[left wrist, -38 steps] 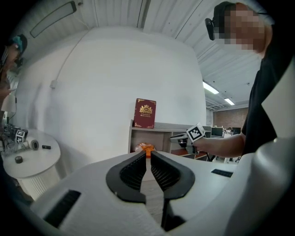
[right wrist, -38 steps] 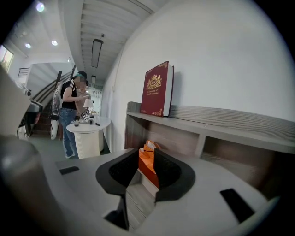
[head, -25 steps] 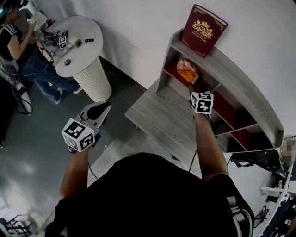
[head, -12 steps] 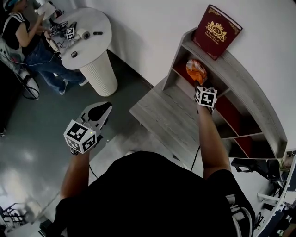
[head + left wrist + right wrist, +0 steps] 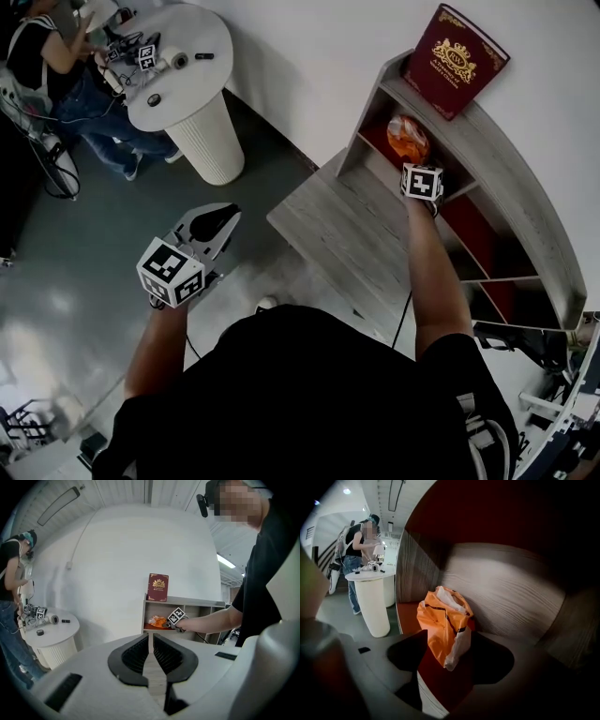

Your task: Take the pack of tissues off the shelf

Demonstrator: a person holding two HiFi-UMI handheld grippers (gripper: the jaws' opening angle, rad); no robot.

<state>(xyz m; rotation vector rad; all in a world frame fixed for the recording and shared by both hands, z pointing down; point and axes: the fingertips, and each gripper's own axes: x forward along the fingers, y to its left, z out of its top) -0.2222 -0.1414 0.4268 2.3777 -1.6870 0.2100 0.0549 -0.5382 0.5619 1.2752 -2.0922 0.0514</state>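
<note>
The tissue pack [image 5: 409, 139], in orange wrap with a white end, lies in the far-left compartment of the grey shelf [image 5: 511, 164], which is red inside. My right gripper [image 5: 414, 161] reaches into that compartment. In the right gripper view the pack [image 5: 445, 620] stands between the wide open jaws of the right gripper [image 5: 449, 648], which have just been opening; neither pad presses on it. My left gripper [image 5: 214, 223] hangs over the floor, well left of the shelf, shut with nothing in it. The left gripper view shows the pack [image 5: 157, 620] from afar.
A dark red book [image 5: 466, 58] leans on the wall atop the shelf. A low grey wooden table [image 5: 328, 234] stands in front of the shelf. At far left, a person [image 5: 56, 66] works at a round white table [image 5: 197, 75] with small items.
My right gripper has moved deeper into the shelf compartment, closer to the orange pack. The left gripper has stayed almost where it was.
</note>
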